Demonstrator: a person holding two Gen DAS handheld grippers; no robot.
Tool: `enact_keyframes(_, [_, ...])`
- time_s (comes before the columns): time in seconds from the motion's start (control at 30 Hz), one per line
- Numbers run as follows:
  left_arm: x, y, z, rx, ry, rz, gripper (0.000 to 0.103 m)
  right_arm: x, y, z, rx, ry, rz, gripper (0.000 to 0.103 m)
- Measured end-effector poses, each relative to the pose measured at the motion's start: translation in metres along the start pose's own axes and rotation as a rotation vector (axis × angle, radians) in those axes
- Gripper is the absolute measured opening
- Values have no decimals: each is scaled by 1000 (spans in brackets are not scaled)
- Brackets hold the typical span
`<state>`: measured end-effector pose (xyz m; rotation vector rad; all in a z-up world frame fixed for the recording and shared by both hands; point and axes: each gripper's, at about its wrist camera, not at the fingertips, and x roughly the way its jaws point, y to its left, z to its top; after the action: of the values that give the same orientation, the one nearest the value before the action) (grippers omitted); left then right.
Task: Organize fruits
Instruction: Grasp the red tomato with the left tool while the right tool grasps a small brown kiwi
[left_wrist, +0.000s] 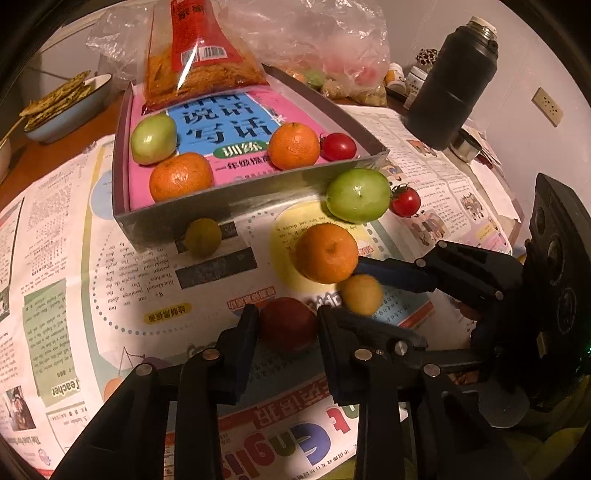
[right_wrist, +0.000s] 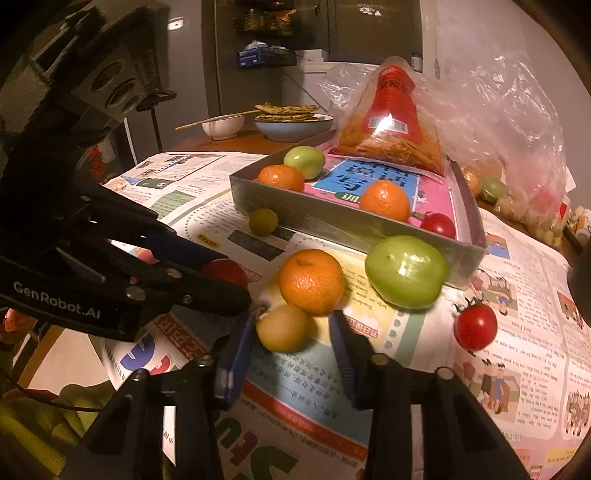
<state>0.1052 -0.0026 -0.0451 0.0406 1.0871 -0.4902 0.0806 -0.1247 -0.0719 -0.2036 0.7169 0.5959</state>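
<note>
— Newspaper sheets (left_wrist: 92, 295) cover the table; what sits on them?

— At their middle, a shallow grey box (left_wrist: 221, 206) lined with a pink booklet, holding two oranges, a green tomato (left_wrist: 153, 138), a cherry tomato (left_wrist: 338, 146) and a bag of snacks (left_wrist: 201, 55).

— And outside the box?

— Just in front of its near wall lie a small olive-green fruit (left_wrist: 202, 237), a large green tomato (right_wrist: 406, 271), another cherry tomato (right_wrist: 475, 326) and an orange (right_wrist: 312, 280).

— Where are the claws?

— Nearer the camera than the box. The left gripper (left_wrist: 288, 332) pinches a dark red fruit (left_wrist: 286, 323) between its fingers. The right gripper (right_wrist: 291, 332) is closed around a small yellow fruit (right_wrist: 282, 328) that touches the orange; its left pad meets the fruit, while the other side looks slightly apart.

— Behind the box?

— A black flask (left_wrist: 456, 81), clear plastic bags and a blue bowl (right_wrist: 291, 127) of flatbreads.
</note>
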Motion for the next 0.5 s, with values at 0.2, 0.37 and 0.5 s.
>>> enact_keyframes(0.2, [2,-3,-1,1,-5,-1,33,-4,-8,-2,31,-6,29,27])
enact_keyframes(0.37, [1,-6,-3,-3,-8,-4,33,-11,-15,-8,54,-10,23,27])
enact_keyframes(0.5, [-5,-6,-3,-8,-22,0,33,-19,-26,-8,93,-24,18,27])
